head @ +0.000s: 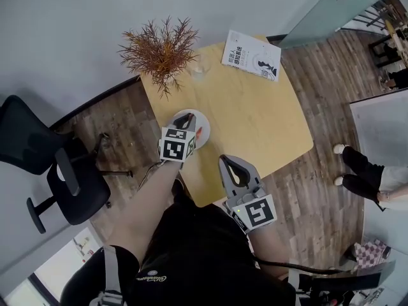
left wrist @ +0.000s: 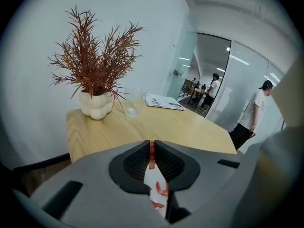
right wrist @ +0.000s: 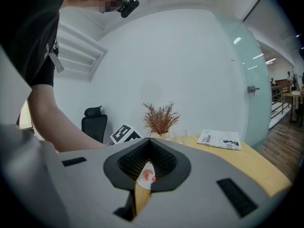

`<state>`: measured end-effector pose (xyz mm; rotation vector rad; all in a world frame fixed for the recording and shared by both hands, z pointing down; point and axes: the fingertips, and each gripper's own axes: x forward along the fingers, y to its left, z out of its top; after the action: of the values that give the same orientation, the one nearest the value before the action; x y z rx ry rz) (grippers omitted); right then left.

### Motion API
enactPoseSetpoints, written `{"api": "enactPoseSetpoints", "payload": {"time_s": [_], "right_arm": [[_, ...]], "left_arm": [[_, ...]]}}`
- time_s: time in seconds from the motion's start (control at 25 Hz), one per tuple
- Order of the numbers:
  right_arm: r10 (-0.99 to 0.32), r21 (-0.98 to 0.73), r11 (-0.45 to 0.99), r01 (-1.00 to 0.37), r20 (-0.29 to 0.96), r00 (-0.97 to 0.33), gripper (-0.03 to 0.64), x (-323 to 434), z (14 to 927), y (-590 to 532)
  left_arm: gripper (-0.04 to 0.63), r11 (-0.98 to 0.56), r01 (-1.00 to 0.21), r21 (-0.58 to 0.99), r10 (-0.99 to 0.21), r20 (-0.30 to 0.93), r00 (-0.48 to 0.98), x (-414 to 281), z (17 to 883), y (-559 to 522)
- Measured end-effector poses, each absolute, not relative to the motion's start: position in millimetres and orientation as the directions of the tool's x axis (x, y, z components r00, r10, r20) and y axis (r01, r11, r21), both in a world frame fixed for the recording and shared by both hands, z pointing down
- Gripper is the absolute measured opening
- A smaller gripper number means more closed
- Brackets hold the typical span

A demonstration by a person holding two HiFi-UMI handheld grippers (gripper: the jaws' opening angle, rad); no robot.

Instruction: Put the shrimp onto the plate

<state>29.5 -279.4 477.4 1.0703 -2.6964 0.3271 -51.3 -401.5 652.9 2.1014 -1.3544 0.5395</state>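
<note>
Shrimp (left wrist: 152,155) sits pinched in the left gripper (head: 189,116), just above the white plate (head: 204,122).

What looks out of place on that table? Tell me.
Nothing stands out. The plant and glass stand upright, the magazine lies flat, the plate sits on the table, nothing spilled.

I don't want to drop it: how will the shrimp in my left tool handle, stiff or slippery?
Likely light: the left tool holds the shrimp by only a thin red part. That part looks straight between the ribbed pads, so probably fairly stiff. With so narrow a grip, it may swing or slip.
</note>
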Motion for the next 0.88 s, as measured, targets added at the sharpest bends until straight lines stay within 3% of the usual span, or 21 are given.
{"api": "enactPoseSetpoints", "payload": {"time_s": [0.44, 0.88], "right_arm": [[-0.65, -0.13, 0.698, -0.704, 0.297, -0.699, 0.003, 30.4, 483.2, -279.5], [-0.659, -0.14, 0.683, -0.717, 0.304, -0.688, 0.003, 32.7, 488.5, -276.1]], "left_arm": [[0.031, -0.257, -0.885, 0.388, -0.647, 0.612, 0.456, -53.9, 667.6, -406.5], [0.034, -0.25, -0.884, 0.394, -0.629, 0.628, 0.458, -54.8, 673.8, -409.1]]}}
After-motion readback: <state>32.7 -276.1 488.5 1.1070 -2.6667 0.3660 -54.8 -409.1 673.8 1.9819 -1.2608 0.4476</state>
